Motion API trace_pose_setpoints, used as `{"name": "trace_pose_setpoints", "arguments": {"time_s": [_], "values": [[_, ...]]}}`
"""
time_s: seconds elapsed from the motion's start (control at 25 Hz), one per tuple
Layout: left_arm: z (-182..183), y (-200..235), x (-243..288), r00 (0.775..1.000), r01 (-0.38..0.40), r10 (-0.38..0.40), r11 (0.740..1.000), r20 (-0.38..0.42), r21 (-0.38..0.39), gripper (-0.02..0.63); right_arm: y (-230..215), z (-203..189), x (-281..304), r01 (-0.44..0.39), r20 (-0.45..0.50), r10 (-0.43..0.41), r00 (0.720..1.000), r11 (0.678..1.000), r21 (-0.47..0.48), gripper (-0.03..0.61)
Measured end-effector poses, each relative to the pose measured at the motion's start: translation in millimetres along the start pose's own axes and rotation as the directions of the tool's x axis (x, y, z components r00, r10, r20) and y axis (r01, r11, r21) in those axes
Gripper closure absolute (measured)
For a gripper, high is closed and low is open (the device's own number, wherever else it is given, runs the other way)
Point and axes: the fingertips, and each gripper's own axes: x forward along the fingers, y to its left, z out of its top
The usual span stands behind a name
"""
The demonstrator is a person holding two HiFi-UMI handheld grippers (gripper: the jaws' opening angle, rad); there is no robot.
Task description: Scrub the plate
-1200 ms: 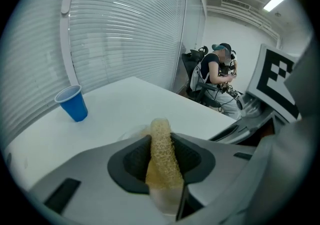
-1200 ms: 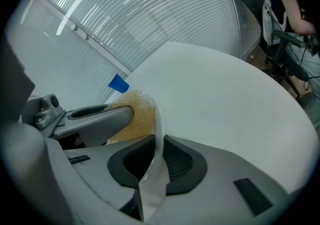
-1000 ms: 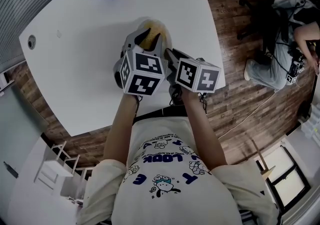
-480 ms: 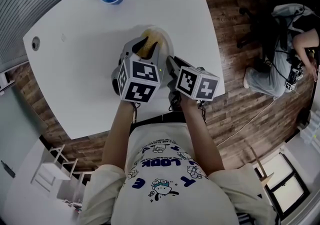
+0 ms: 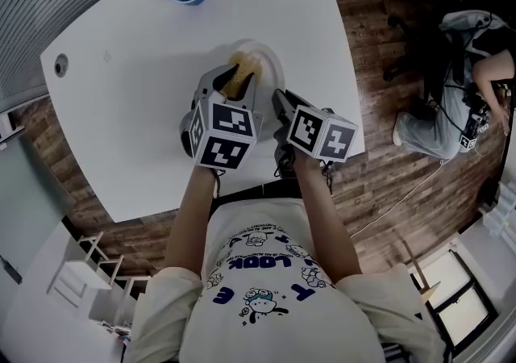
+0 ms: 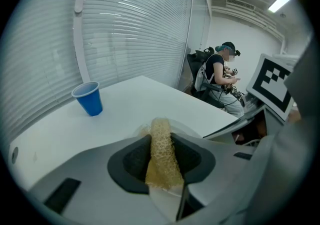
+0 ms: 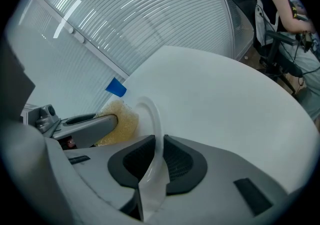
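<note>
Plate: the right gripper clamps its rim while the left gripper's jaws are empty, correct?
No. The left gripper is not empty: the left gripper view shows its jaws shut on a yellow mesh scrubber. The right gripper does clamp the plate by its rim.

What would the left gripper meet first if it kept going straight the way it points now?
The plate. The left gripper is shut on a sponge whose tip seems to rest against the plate's face, and the right gripper holds the plate by its rim. Depth is hard to judge.
</note>
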Motion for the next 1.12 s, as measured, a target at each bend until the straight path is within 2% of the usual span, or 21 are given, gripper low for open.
{"name": "trace_pose_setpoints", "arguments": {"time_s": [1.12], "values": [[-22, -24, -6, 0.995, 0.100, -0.100, 0.994, -0.019, -0.035, 0.479, 1, 4, 2, 0.008, 0.030, -0.008, 1.000, 1.000, 0.017, 0.532]]}}
